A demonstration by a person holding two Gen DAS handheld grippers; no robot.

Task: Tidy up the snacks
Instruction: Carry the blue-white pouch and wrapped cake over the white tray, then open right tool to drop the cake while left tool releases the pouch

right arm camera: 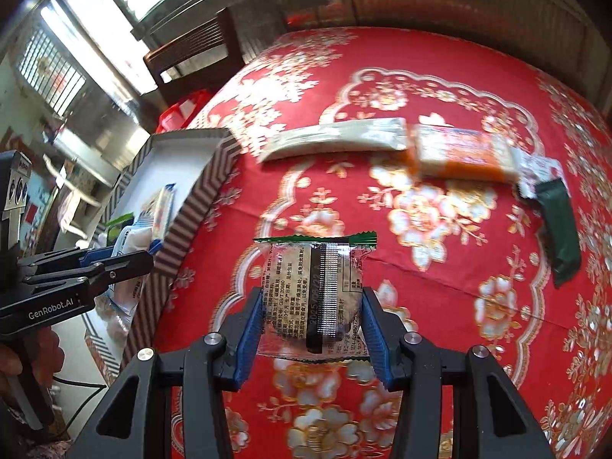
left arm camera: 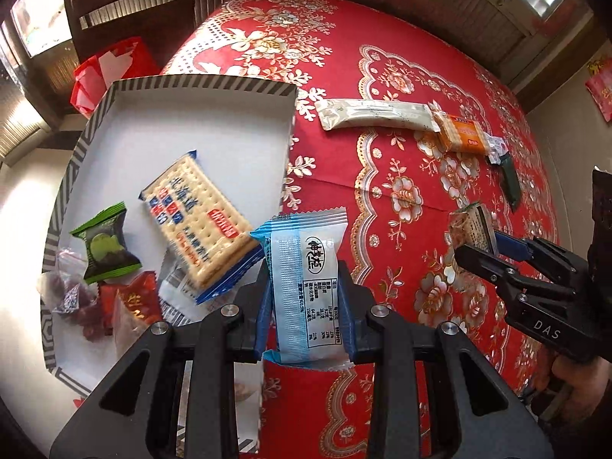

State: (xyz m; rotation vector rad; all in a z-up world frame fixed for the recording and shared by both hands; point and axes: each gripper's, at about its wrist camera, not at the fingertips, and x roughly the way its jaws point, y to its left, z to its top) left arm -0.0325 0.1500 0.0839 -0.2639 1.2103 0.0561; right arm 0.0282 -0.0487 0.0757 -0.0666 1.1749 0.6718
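Red floral tablecloth (left arm camera: 401, 199) fills the table under both tools. Left gripper (left arm camera: 306, 302) is clamped on a blue-and-white snack packet (left arm camera: 306, 287), just past the near corner of the white box (left arm camera: 199, 88); ahead-left inside it lie a cracker pack (left arm camera: 199, 222) and green candy (left arm camera: 105, 248). Right gripper (right arm camera: 311, 321) pinches a clear green-edged biscuit packet (right arm camera: 313, 290). Farther ahead lie a long pale stick pack (right arm camera: 336, 141), orange wafer pack (right arm camera: 463, 153) and dark green wrapper (right arm camera: 558, 229).
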